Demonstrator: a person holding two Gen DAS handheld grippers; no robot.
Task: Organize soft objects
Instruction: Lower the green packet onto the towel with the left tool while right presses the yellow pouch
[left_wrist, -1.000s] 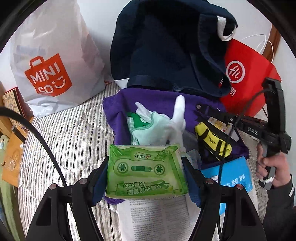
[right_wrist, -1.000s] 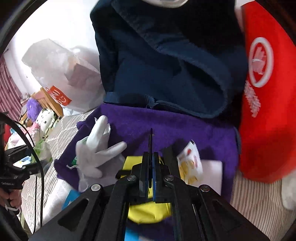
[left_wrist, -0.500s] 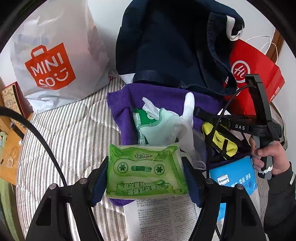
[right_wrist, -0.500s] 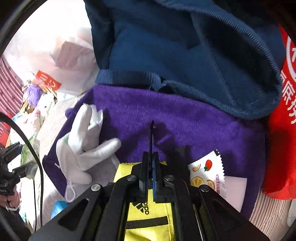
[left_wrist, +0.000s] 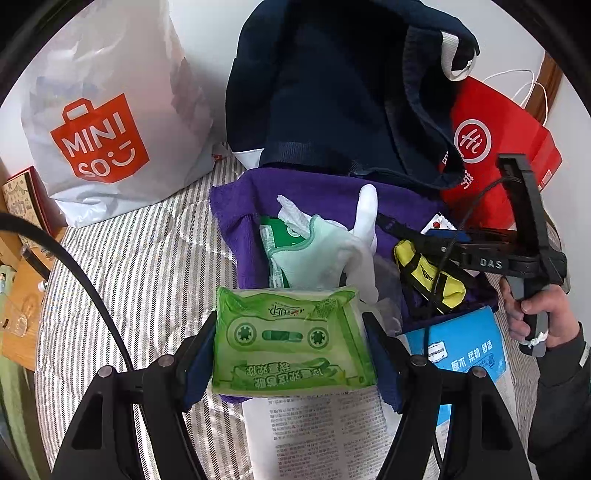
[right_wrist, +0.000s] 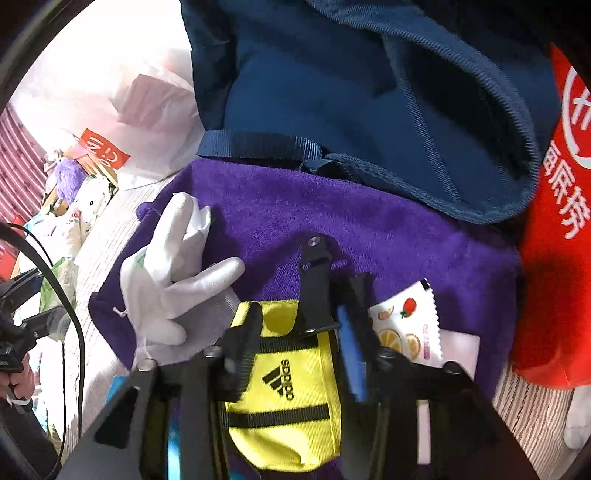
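Two claws: both are at work over a striped bed cover (left_wrist: 122, 266).
Left claw (left_wrist: 291, 339): it is clenched on a green tissue pack (left_wrist: 291, 339), one blue pad pressing on each short side.
Green tissue pack, print: a cassette drawing and Chinese writing that I cannot read.
Right claw (right_wrist: 295, 332): its jaws are opening, and a yellow pouch (right_wrist: 284, 391) lies between them; the pads do not press on it.
Yellow pouch, label: a black "adidas" logo with three stripes.
Right claw body, seen from the left wrist: the letters "DAS", held by a hand (left_wrist: 535, 314).
Purple towel (right_wrist: 369, 229): it lies under the pouch, a white glove (right_wrist: 173, 280) and a fruit-printed sachet (right_wrist: 406, 321).
White bag (left_wrist: 107, 110), far left: orange "MINISO" logo.
Red bag (left_wrist: 498, 147), far right: a white round logo and Chinese characters.
Blue pack (left_wrist: 465, 350), near right: "Kunyuexin", I think, and Chinese text.
Navy bag (left_wrist: 332, 92): it stands behind the towel.
White printed sheet (left_wrist: 325, 435): its small text is not readable.
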